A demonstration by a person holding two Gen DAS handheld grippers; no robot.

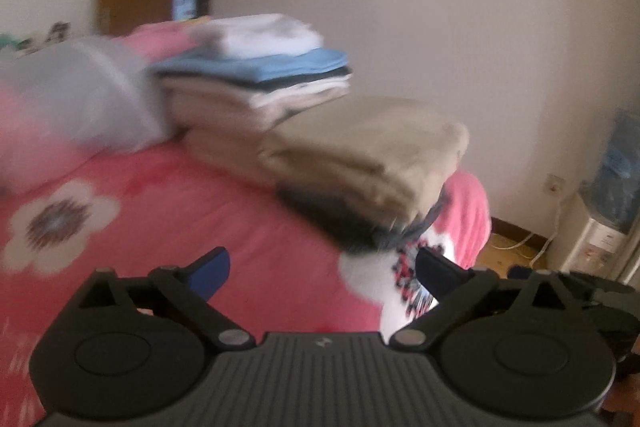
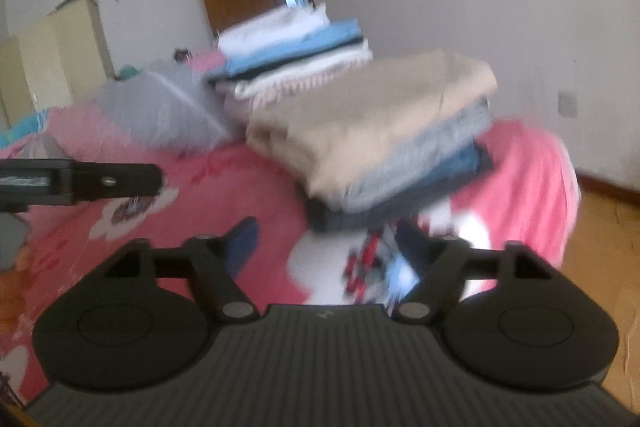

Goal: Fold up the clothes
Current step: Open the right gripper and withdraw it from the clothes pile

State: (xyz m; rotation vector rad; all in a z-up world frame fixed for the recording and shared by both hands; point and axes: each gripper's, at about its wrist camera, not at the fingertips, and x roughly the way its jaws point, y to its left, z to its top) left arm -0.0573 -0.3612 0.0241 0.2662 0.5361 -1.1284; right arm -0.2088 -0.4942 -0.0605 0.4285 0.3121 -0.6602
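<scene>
Folded stacks on the pink bed, both grippers empty and wide

Both views are smeared by motion blur, so fabric edges and prints are hard to read. The left gripper (image 1: 322,269) has its blue-padded fingers spread far apart over the pink floral bedspread (image 1: 168,211), with nothing between them. The right gripper (image 2: 326,243) also stands wide, holding nothing; its right finger is badly blurred against a white flower print.

A near stack of folded clothes (image 2: 384,143) sits toward the far right corner of the bed: a beige garment (image 1: 368,151) on top, grey and blue layers beneath, a dark piece at the bottom. How many pieces it holds cannot be counted. Just behind it to the left rises a taller far stack (image 1: 264,67) with white on top, then light blue, a dark layer and cream. A grey pillow (image 1: 80,99) lies left of that, its outline washed out.

In the right wrist view a dark bar-shaped part, seemingly the other gripper, enters from the left edge, cut off. A water dispenser (image 1: 608,211) stands at the far right wall, partly cropped
</scene>
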